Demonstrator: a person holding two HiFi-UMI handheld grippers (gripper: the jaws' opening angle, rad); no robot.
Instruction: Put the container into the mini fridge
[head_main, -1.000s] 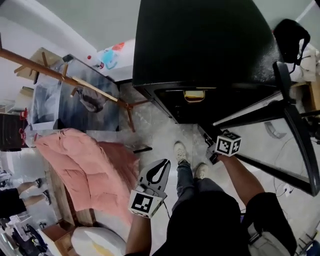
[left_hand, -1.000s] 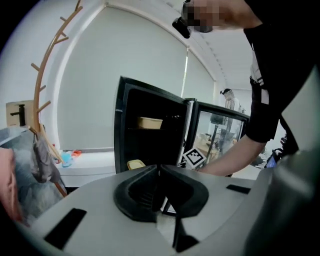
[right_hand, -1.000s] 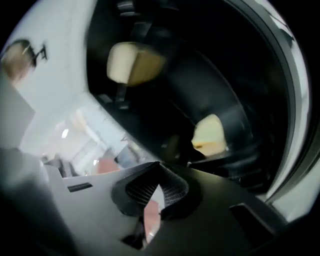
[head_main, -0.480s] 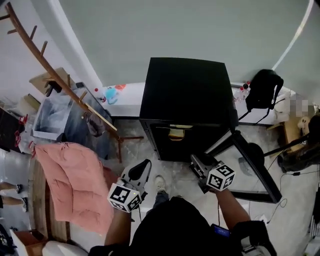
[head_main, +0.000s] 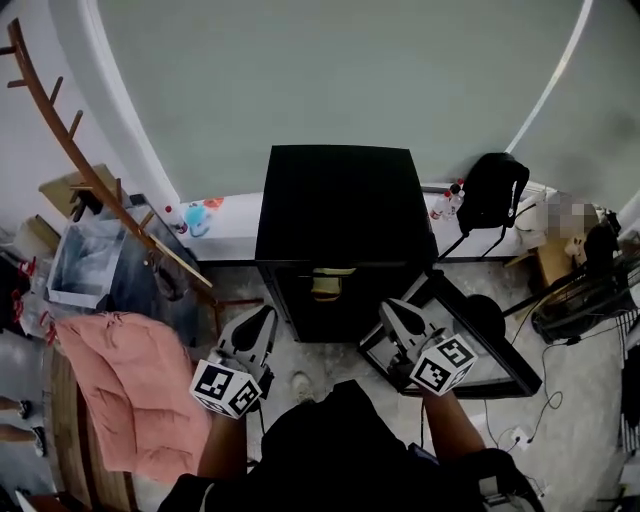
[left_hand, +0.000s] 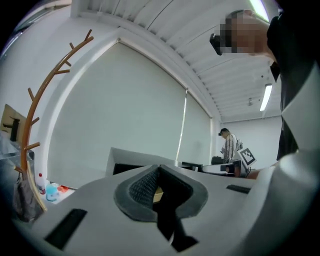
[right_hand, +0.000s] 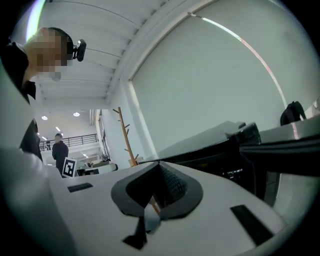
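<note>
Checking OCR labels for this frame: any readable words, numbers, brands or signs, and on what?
No readable text in any view.
Left cube, right cube: black-and-white square markers only, no letters or digits.
Bottles beside the fridge: labels too small to read.
Fridge: no label or brand visible.

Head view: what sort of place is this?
Probably an office or lab corner: a black mini fridge stands on the floor beside a wooden coat rack, with a backpack by the wall.
</note>
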